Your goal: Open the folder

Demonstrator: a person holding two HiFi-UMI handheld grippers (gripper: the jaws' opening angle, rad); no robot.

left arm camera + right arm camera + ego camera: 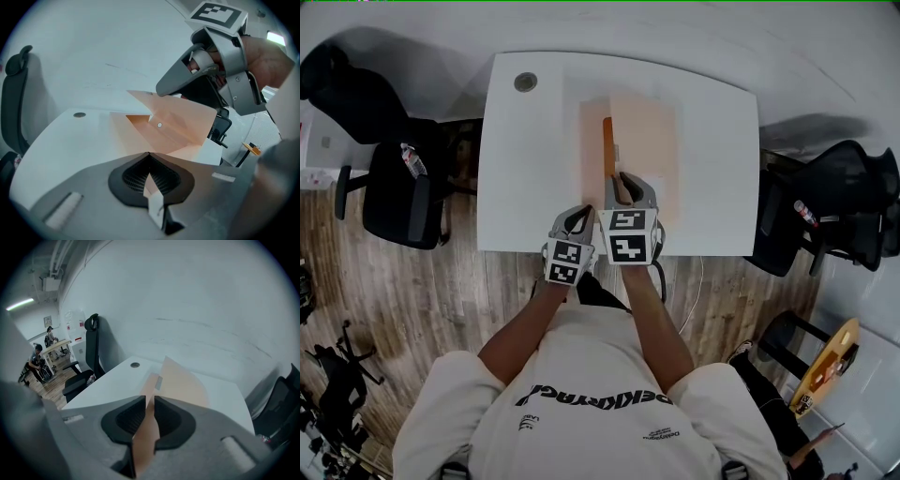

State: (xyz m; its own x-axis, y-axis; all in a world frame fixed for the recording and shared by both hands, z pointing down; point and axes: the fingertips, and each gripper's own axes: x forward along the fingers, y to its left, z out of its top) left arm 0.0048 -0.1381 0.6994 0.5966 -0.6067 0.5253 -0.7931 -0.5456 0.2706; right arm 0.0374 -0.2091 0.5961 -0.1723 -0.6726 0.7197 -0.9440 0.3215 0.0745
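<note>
Now left tongs (pixel 579 216), right tongs (pixel 625 180) clamped on folder (pixel 647 131) edges, near table (pixel 525 169) front.

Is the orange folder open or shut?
Partly open. The right tongs hold one side of the folder up off the table; the left tongs pinch the other side.
</note>
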